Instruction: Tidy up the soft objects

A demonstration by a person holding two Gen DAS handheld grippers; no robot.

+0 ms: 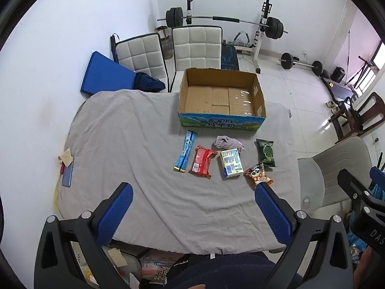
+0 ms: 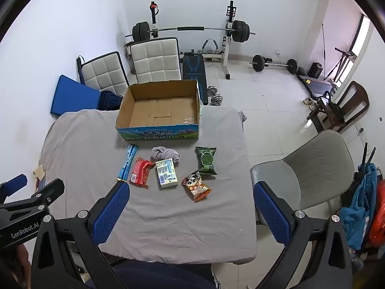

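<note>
An open, empty cardboard box [image 1: 221,118] [image 2: 158,132] stands at the far side of the grey-clothed table [image 1: 125,149] [image 2: 84,149]. In front of it lie a blue stick pack [image 1: 185,150] [image 2: 128,160], a red packet [image 1: 201,161] [image 2: 140,172], a crumpled grey cloth [image 1: 228,141] [image 2: 166,154], a white tissue pack [image 1: 231,162] [image 2: 166,173], a dark green packet [image 1: 265,152] [image 2: 206,160] and an orange panda packet [image 1: 258,174] [image 2: 196,185]. My left gripper [image 1: 193,202] is open and empty above the near table. My right gripper [image 2: 191,202] is open and empty there too.
Two white padded chairs [image 1: 192,45] [image 2: 154,60] and a blue mat [image 1: 105,74] stand behind the table. A grey chair [image 2: 312,168] is to the right. A barbell rack [image 2: 192,31] and weights fill the back. A phone [image 1: 67,175] lies at the table's left edge.
</note>
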